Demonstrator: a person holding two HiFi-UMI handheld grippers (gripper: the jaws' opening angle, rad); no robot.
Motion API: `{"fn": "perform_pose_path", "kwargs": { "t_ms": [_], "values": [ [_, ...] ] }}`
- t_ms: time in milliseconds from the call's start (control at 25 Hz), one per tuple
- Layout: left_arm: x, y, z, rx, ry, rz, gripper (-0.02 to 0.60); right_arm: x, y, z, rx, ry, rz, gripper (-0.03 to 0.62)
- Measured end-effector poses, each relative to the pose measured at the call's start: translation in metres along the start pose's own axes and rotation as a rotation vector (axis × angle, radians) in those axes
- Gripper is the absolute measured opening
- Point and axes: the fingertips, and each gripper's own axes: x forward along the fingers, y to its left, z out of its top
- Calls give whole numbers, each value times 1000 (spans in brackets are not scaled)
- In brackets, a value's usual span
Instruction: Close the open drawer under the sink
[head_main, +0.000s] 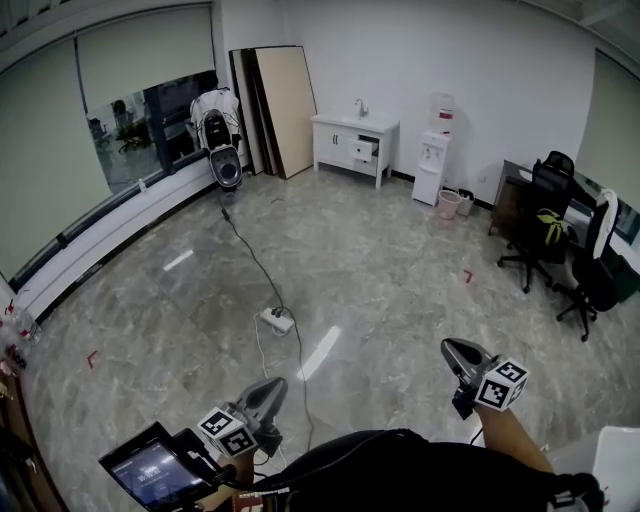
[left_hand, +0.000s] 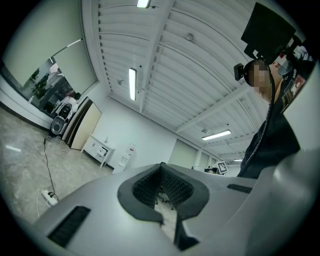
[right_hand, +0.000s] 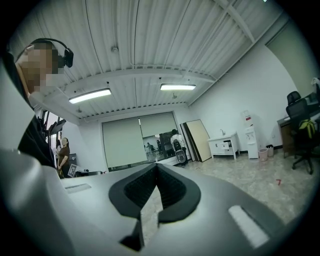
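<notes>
The white sink cabinet (head_main: 354, 142) stands far off against the back wall, with a tap on top. One drawer (head_main: 366, 150) on its right side is pulled out. The cabinet also shows small in the left gripper view (left_hand: 99, 149) and in the right gripper view (right_hand: 223, 145). My left gripper (head_main: 274, 384) is at the bottom of the head view, shut and empty, its pads (left_hand: 145, 186) meeting at the tip. My right gripper (head_main: 449, 346) is at the lower right, also shut with nothing in it (right_hand: 156, 167). Both are a long way from the cabinet.
A power strip (head_main: 277, 320) and its cable (head_main: 250, 255) lie on the marble floor between me and the cabinet. A speaker (head_main: 226, 166) and leaning boards (head_main: 280, 108) stand left of the cabinet, a water dispenser (head_main: 433, 165) and bin (head_main: 450, 203) right. Office chairs (head_main: 540, 215) sit at the right.
</notes>
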Motion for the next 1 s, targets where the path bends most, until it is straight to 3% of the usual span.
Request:
{"fn": "perform_pose_path", "kwargs": {
  "t_ms": [200,480,720,1000],
  "values": [
    [-12,13,-9,-26,3,32,0,12,5,-13,2,17,17,2],
    [-6,21,-4,-5,13,53,0,37,-9,-16,35,15,55,2],
    [77,29,8,14,-11,131,0,66,-97,14,60,15,128,2],
    [181,13,-5,9,-49,115,0,60,-193,53,32,1,162,2]
  ]
}}
